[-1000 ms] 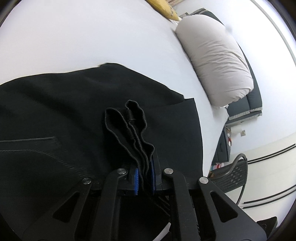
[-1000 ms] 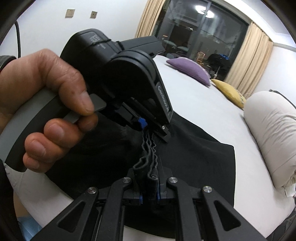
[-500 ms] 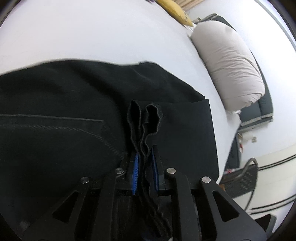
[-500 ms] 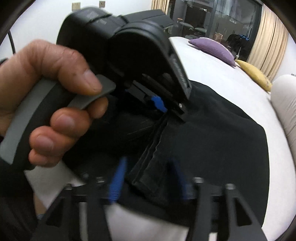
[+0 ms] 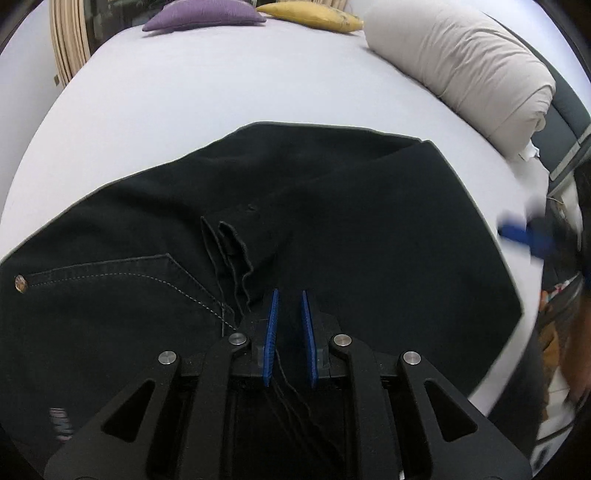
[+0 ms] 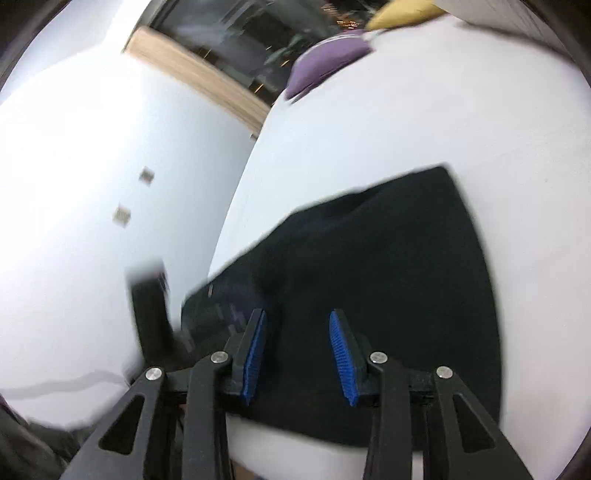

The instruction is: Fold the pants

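Black pants [image 5: 369,229] lie folded on the white bed [image 5: 184,96]. A bunched hem [image 5: 229,254] rests on them beside a stitched pocket [image 5: 110,273]. My left gripper [image 5: 289,295] hovers just right of that hem, its blue pads nearly together, with only loose threads in the narrow gap. At the right edge my right gripper [image 5: 521,236] shows as a blur. In the right wrist view my right gripper [image 6: 297,317] is open above the pants [image 6: 388,277] near the bed's front edge. Its jaws are closing with no cloth between them. The left gripper [image 6: 151,306] shows as a dark blur.
A rolled beige duvet [image 5: 461,66] lies along the bed's right side. A purple cushion [image 5: 203,16] and a yellow cushion [image 5: 314,16] sit at the far end. A white wall with two switches [image 6: 122,214] stands left of the bed.
Both grippers held the bunched hem a second ago. The right one has let go and swung far to the right. The hem now lies free, left of the left pads.
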Tool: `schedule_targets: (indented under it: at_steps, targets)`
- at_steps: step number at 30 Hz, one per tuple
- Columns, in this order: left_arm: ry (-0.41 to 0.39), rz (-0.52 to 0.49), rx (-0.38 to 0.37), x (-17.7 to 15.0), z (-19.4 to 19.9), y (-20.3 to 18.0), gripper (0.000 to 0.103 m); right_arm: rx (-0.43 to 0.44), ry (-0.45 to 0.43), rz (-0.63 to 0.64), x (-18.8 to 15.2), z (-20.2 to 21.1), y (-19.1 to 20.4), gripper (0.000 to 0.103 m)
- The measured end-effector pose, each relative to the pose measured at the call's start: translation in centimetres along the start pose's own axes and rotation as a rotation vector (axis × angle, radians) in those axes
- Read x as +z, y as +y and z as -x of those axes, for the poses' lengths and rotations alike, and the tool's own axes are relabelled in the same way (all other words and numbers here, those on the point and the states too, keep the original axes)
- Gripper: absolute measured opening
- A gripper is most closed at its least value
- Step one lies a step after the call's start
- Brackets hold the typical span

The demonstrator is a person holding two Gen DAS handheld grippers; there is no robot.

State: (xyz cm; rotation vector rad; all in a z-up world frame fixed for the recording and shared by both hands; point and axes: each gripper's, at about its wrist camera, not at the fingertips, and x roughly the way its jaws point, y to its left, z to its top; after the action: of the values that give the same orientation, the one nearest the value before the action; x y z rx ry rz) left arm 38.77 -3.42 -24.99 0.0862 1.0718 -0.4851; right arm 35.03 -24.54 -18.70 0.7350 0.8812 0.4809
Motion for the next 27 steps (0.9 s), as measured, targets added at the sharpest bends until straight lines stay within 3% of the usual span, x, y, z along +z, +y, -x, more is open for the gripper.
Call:
schedule_targets:
  at_steps: [6,7,10,11,13,19,27]
  targets:
    - [0.001,-0.023,-0.02,-0.4,0.1,0.5,0.013,0.108,0.078,-0.13,6.0,-3.3,-6.0,0.04]
    - [-0.001,-0.022,-0.024,-0.5,0.1,0.6,0.012,0.093,0.085,-0.138,6.9,-3.9,-7.0,0.04]
    - [0.001,-0.035,-0.018,-0.6,0.2,0.5,0.012,0.117,0.142,-0.178,8.1,-5.0,-9.7,0.023]
    - [0.004,-0.036,-0.016,-0.6,0.2,0.6,0.012,0.134,0.169,-0.196,8.1,-5.2,-10.9,0.013]
    - [0.007,-0.032,-0.013,-0.1,-0.1,0.1,0.012,0.137,0.189,-0.199,6.7,-4.7,-11.4,0.007]
    - [0.003,-0.031,-0.003,0.2,-0.5,-0.7,0.012,0.136,0.253,-0.149,1.4,-1.8,-10.7,0.008]
    - [0.0,-0.022,-0.014,0.6,-0.5,-1.1,0.012,0.088,0.255,-0.148,-5.7,1.9,-9.9,0.013]
